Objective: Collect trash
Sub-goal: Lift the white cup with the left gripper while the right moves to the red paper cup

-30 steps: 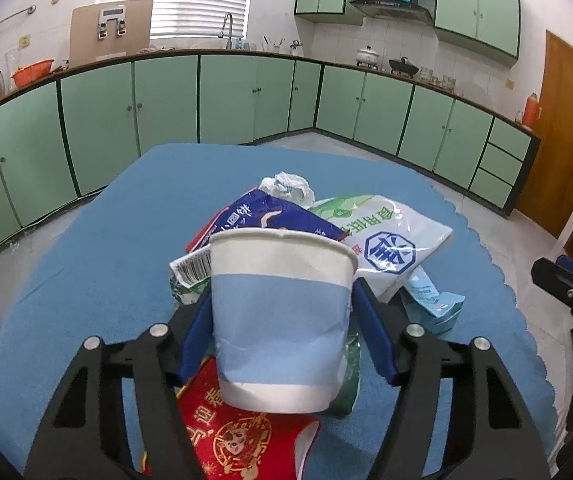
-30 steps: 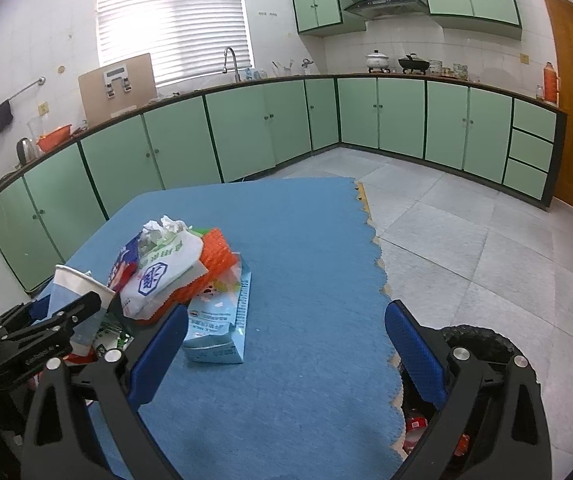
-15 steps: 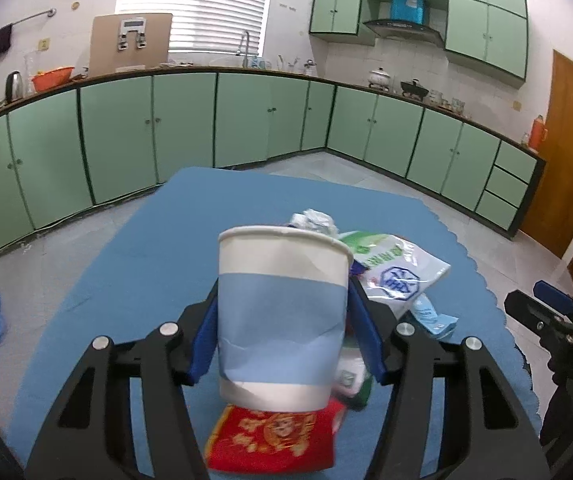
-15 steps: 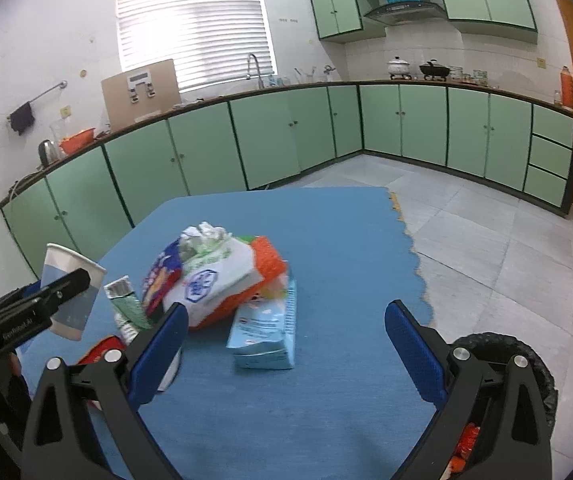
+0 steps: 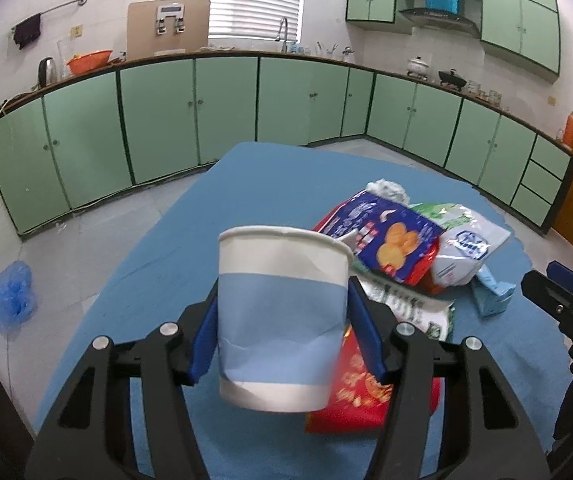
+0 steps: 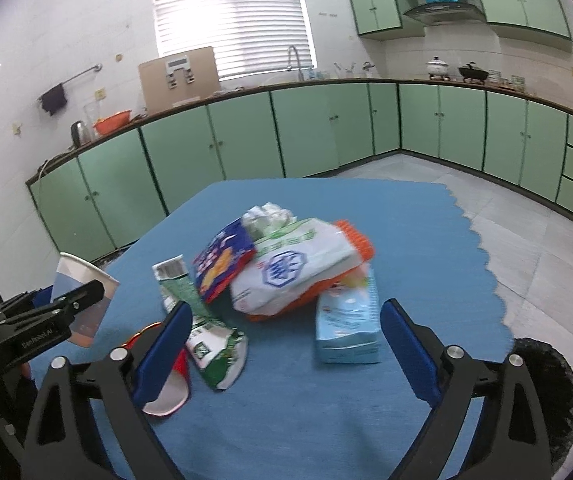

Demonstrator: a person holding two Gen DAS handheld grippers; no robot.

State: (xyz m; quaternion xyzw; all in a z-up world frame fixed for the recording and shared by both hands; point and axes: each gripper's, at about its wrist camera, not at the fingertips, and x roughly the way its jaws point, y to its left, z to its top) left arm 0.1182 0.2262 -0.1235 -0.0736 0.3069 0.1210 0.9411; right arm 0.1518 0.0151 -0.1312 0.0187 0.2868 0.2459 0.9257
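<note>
My left gripper [image 5: 286, 336] is shut on a white-and-blue paper cup [image 5: 282, 304], held upright above the blue tablecloth [image 5: 246, 200], left of the trash pile. The pile holds a blue snack bag [image 5: 386, 236], a white bag [image 5: 466, 248], a green-white pack [image 5: 410, 308], a red packet [image 5: 362, 396] and a light-blue carton [image 5: 494, 292]. My right gripper [image 6: 286, 352] faces the pile with its jaws wide and closing, pressing on nothing. The green-white pack [image 6: 210, 344] and the carton [image 6: 346, 320] lie just ahead of it. The cup [image 6: 82, 292] shows at the left.
A black bin [image 6: 546, 380] stands on the floor off the table's scalloped right edge [image 6: 482, 248]. A blue plastic bag [image 5: 10, 296] lies on the floor to the left. Green cabinets [image 6: 326, 132] line the far walls.
My left gripper has carried the cup leftward, off the pile. My right gripper has swung left from the bin side to face the pile, and its jaws have narrowed a little.
</note>
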